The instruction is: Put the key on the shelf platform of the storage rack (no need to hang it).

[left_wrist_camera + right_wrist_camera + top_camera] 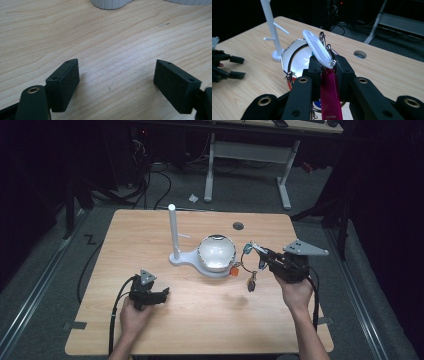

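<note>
high view: right claw (261,256) clamped on keys (251,265), lifted just right of bowl (216,252) | left gripper view: left claw (116,83) wide open, empty, over surface (105,45) | right gripper view: tags (318,50) pinched; light, dangly, slippery; grip ring.

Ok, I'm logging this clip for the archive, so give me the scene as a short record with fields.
setting: wooden table
right claw: shut on bunch of key tags, lifted off the table
tags seen: white, magenta, orange
left claw: open, nothing between its jaws, low over bare wood
stand: white post with pegs on a white base
bowl: shiny, sits on that base, beside the tags
</note>
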### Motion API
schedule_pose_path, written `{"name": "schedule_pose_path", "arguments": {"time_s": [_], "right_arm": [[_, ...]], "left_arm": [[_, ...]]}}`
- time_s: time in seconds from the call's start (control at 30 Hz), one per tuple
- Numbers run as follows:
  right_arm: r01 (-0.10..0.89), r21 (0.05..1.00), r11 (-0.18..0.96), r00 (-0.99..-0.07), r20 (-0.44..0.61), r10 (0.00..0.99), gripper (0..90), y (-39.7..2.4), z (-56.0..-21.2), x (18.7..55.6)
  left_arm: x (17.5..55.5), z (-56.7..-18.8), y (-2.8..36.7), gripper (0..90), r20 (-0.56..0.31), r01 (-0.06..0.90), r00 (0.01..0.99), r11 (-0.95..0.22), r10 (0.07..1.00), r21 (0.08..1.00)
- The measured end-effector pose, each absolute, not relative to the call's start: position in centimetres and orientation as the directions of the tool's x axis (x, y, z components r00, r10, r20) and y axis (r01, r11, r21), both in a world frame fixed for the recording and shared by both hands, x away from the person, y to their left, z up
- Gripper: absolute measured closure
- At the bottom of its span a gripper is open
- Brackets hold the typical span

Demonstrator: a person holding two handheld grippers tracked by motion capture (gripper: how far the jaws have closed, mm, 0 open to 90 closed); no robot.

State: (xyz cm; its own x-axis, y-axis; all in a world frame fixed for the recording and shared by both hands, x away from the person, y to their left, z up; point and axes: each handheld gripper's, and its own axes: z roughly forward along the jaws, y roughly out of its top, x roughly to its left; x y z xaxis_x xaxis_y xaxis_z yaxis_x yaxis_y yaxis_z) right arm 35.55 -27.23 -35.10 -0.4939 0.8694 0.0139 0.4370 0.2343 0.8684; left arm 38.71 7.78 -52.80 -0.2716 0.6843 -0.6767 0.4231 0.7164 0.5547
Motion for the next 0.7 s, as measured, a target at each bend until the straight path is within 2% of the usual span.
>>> {"name": "schedule_pose_path", "arguments": {"time_s": [0.7], "right_arm": [[0.405,0.874,0.267,-0.557,0.005,0.830,77.6,-24.0,-31.0,38.7]], "left_arm": [[38.7,-52.8,7.8,20.9,-0.675,0.428,-0.266,0.712,0.688,0.556]]}}
